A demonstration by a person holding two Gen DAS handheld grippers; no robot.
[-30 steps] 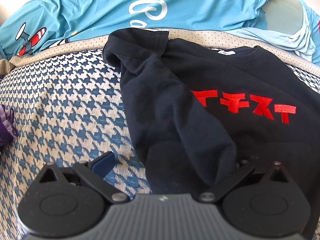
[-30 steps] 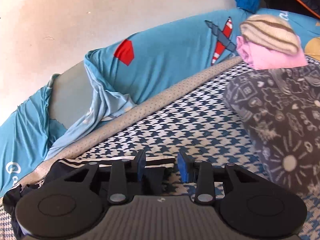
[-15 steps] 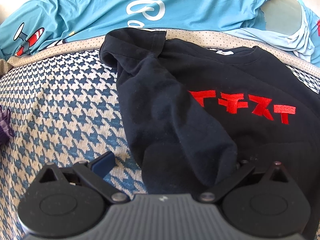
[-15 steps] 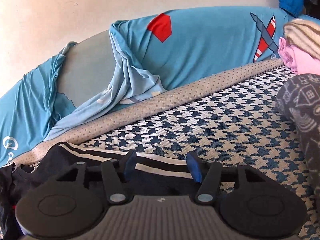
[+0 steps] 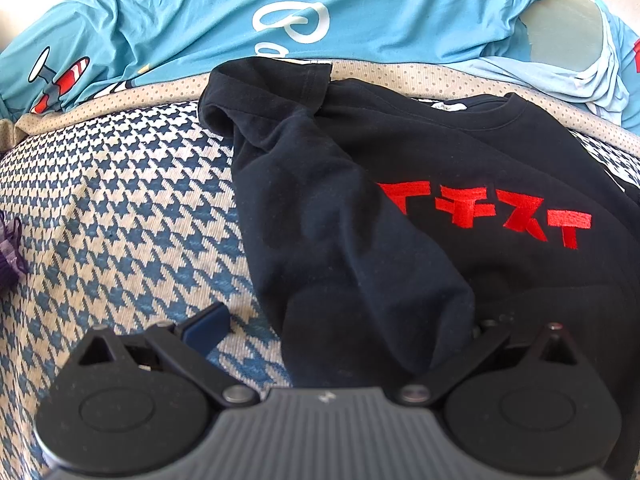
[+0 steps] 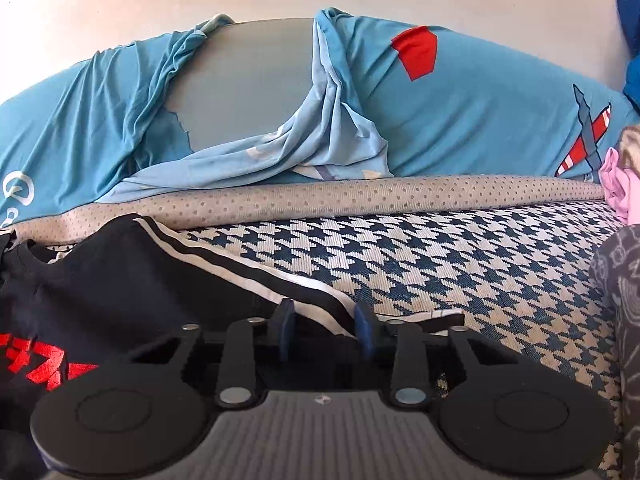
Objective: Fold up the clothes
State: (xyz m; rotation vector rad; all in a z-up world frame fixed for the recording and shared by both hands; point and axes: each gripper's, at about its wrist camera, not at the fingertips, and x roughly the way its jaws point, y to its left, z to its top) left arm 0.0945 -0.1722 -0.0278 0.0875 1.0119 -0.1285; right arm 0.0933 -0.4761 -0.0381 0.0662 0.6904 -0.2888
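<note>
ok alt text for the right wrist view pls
The right gripper has just been closing around the white-striped sleeve edge of a black t-shirt lying on a houndstooth cover. Behind it a blue cushion rests against a pale wall.

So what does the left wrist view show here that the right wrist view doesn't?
Left wrist only: the folded-in sleeve, the neckline, the full row of red characters.

Right wrist only: the white-striped sleeve between the right hand-held gripper fingers, and a dark patterned bundle.

Both: the black t-shirt, the houndstooth cover and the blue airplane-print sheet.
</note>
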